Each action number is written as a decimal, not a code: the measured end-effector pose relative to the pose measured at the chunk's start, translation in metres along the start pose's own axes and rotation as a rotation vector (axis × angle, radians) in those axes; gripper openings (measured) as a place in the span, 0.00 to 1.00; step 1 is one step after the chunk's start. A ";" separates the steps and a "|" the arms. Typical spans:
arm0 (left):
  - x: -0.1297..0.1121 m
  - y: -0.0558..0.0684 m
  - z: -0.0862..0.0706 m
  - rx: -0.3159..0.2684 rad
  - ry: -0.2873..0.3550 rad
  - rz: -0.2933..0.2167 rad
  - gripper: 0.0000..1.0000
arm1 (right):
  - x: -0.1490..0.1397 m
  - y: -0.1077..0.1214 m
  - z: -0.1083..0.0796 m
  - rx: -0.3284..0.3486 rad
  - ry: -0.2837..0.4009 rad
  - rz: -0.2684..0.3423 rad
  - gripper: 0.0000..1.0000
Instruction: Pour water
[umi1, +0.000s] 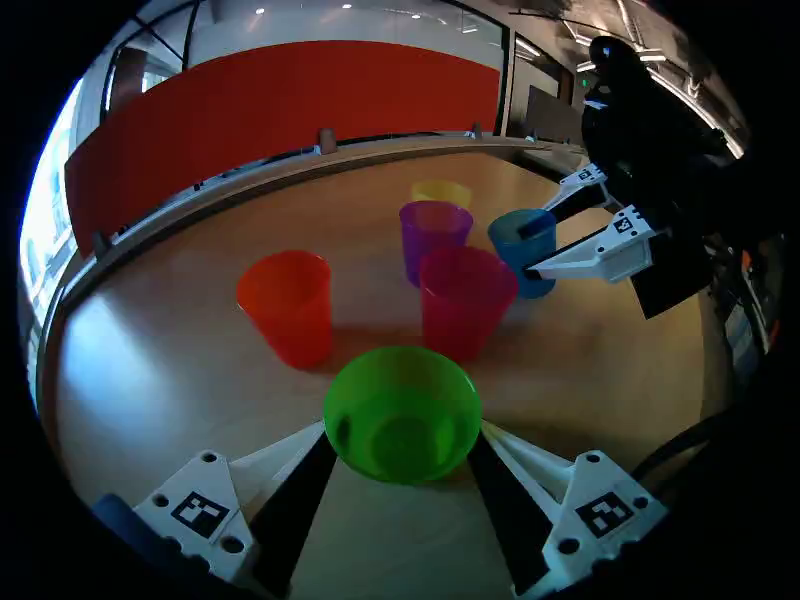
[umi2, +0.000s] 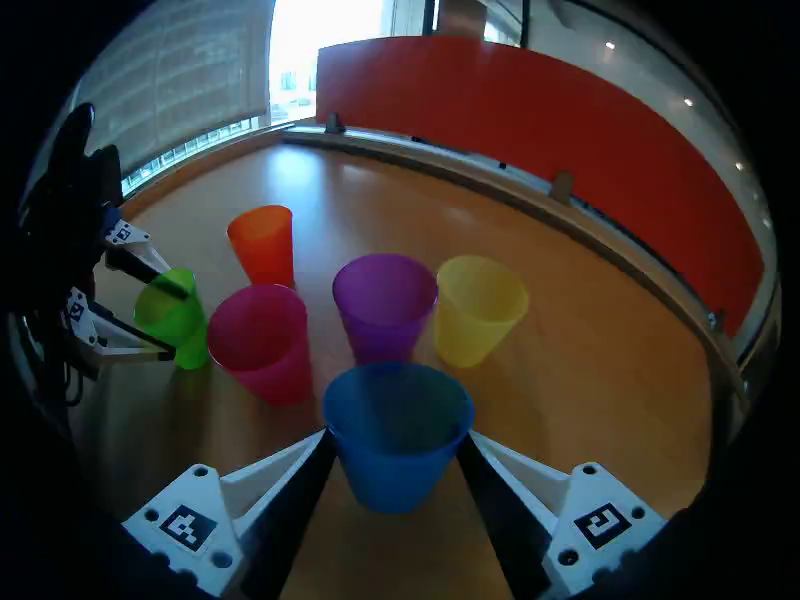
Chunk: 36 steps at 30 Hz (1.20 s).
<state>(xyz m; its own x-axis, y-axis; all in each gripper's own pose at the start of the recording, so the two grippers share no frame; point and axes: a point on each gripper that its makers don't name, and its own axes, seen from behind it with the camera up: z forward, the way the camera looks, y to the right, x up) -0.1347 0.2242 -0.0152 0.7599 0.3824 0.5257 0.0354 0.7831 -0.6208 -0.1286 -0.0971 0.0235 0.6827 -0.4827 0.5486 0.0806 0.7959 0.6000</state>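
Clasping the green cup at lower centre, the left tool squeezes it from both sides; the right tool likewise grips the blue cup.

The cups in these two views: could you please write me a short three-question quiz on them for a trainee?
1. Which cup sits between the fingers of the left gripper? A orange, B green, C yellow.
2. True or false: the right gripper holds a yellow cup.
3. How many cups can you count in the right gripper view?

Key
1. B, the green cup.
2. False: it holds the blue cup.
3. Six.
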 end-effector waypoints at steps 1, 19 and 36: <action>-0.001 0.000 0.000 0.001 -0.003 0.003 0.84 | 0.000 0.000 0.000 -0.001 -0.001 0.001 0.87; 0.013 -0.006 -0.007 0.023 0.015 0.004 0.91 | -0.004 0.002 0.002 -0.002 0.004 0.009 0.88; 0.017 -0.008 -0.022 0.047 0.032 -0.012 0.92 | -0.024 0.007 -0.010 -0.013 -0.031 -0.033 0.89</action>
<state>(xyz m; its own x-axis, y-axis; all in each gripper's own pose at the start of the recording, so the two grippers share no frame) -0.1077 0.2132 -0.0140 0.7800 0.3575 0.5136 0.0150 0.8098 -0.5865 -0.1373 -0.0761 0.0085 0.6568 -0.5194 0.5467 0.1120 0.7841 0.6104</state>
